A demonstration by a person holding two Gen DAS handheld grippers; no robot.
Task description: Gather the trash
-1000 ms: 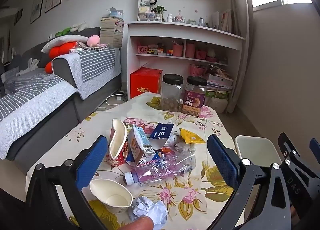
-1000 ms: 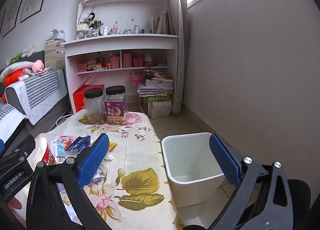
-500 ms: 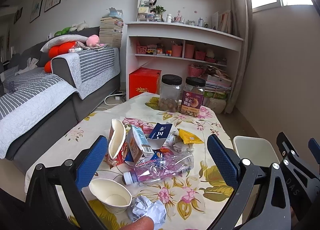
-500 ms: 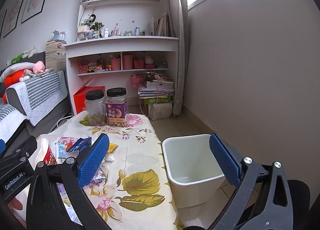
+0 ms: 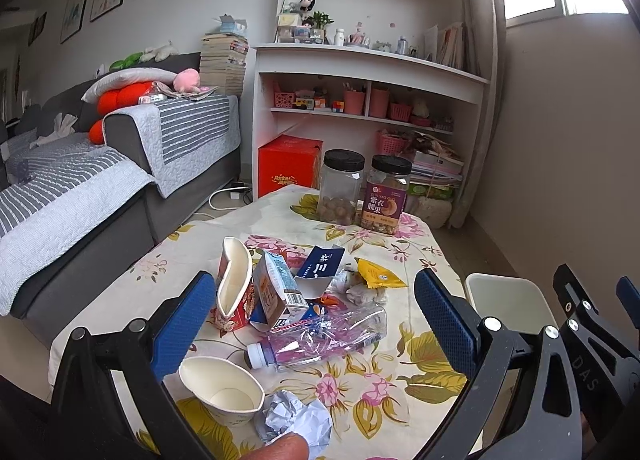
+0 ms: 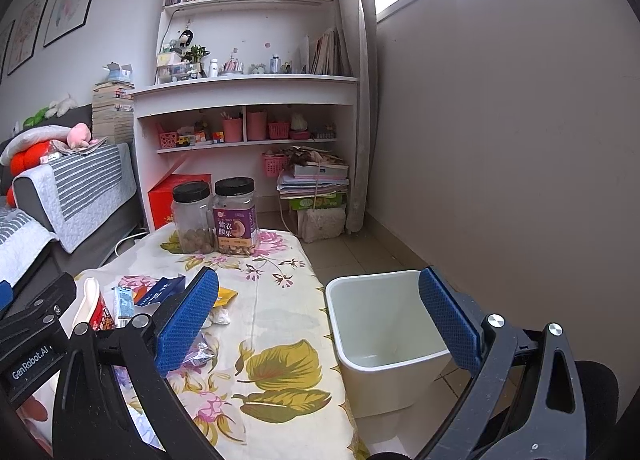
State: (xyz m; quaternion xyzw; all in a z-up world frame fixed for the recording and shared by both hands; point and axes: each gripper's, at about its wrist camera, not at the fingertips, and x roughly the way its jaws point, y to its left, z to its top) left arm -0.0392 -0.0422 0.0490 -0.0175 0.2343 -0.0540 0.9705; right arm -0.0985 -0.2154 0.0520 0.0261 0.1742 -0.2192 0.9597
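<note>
Left gripper: your left gripper [image 5: 316, 324] hangs over the near end of the table with its blue pads spread wide apart and nothing between them.
Right gripper: your right gripper [image 6: 320, 324] is just as wide apart and empty; the bin shows between its pads.
Table: the table [image 5: 424, 260] wears a cream cloth printed with pink flowers and yellow-green leaves.
Trash pile: in the left view the litter sits from the centre down to 6 o'clock, all on the cloth.
Bottle: a crushed clear plastic bottle [image 5: 320, 336] lies on its side, pale cap toward 8 o'clock, its pink label crumpled.
Cups: one white paper cup [image 5: 220, 390] lies tipped at 7 o'clock with its mouth facing you; a squashed red-and-white cup [image 5: 234, 286] stands at 10 o'clock of the bottle.
Cartons: a blue-and-white carton [image 5: 278, 288] leans against the squashed cup; a dark blue box [image 5: 320, 270] lies just behind it.
Wrappers: a yellow packet [image 5: 376, 274] lies at 1 o'clock of the bottle; a ball of crumpled paper [image 5: 294, 420] touches the tipped cup at 6 o'clock.
Bin: the white bin [image 6: 384, 340] stands on the floor just beside the table's right edge; what shows of its inside is bare.
Jars: two black-lidded jars [image 5: 366, 189] stand upright, side by side, at the far end of the table, well apart from the litter.
</note>
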